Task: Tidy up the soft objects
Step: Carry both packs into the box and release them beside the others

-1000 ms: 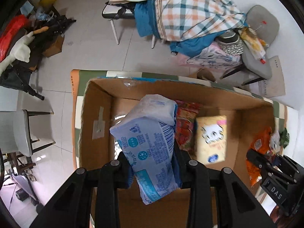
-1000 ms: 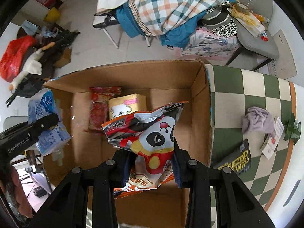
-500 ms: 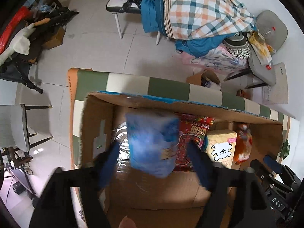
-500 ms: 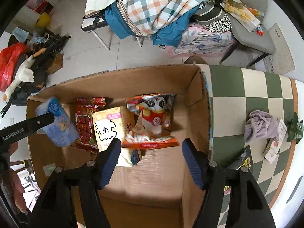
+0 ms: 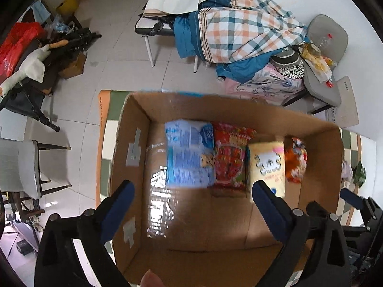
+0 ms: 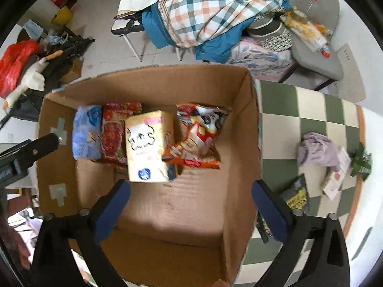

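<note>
Four crinkly soft packs (image 6: 148, 148) in corrugated cardboard box (image 6: 241, 129); both grippers' jaws opening, nothing between.

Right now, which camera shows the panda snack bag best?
The right wrist view: the panda snack bag lies fully visible by the box's right wall. The left wrist view shows only a blurred orange sliver beside the yellow pack.

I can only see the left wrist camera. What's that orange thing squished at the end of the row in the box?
Observer: A snack bag with a panda on it, lying tilted beside the yellow pack.
Operator: Is the other grabber holding something?
Observer: No. The right gripper is opening, with nothing between its jaws.
Operator: Any soft stuff outside the box?
Observer: Yes, a crumpled purple cloth lies on the checkered table, right of the box.
</note>
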`<state>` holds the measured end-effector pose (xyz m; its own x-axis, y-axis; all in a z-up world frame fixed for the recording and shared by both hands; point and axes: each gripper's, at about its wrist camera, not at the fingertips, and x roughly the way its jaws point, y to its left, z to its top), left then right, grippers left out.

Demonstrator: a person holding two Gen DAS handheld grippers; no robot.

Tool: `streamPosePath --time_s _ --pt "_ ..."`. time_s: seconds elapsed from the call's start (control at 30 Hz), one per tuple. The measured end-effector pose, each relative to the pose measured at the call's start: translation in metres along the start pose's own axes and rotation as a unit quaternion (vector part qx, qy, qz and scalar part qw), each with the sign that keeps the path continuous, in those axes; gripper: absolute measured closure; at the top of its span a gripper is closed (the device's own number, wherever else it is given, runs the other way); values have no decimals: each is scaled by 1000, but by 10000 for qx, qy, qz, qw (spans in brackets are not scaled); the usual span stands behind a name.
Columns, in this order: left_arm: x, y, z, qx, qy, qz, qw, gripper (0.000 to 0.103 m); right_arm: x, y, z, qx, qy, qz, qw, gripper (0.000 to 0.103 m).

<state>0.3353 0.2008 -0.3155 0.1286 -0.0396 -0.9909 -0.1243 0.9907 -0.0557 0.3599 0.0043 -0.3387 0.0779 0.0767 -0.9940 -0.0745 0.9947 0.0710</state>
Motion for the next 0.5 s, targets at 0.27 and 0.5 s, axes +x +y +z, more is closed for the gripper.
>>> streamPosePath --time_s 0.27,0.5 --pt "-28 -1 -42 -150 -325 -56 9993 3 -21 5 -38 -88 -241 -44 9997 0" --pt "-68 -3 -90 -175 -814 88 9965 3 -64 8 -82 -170 -597 37 9981 0"
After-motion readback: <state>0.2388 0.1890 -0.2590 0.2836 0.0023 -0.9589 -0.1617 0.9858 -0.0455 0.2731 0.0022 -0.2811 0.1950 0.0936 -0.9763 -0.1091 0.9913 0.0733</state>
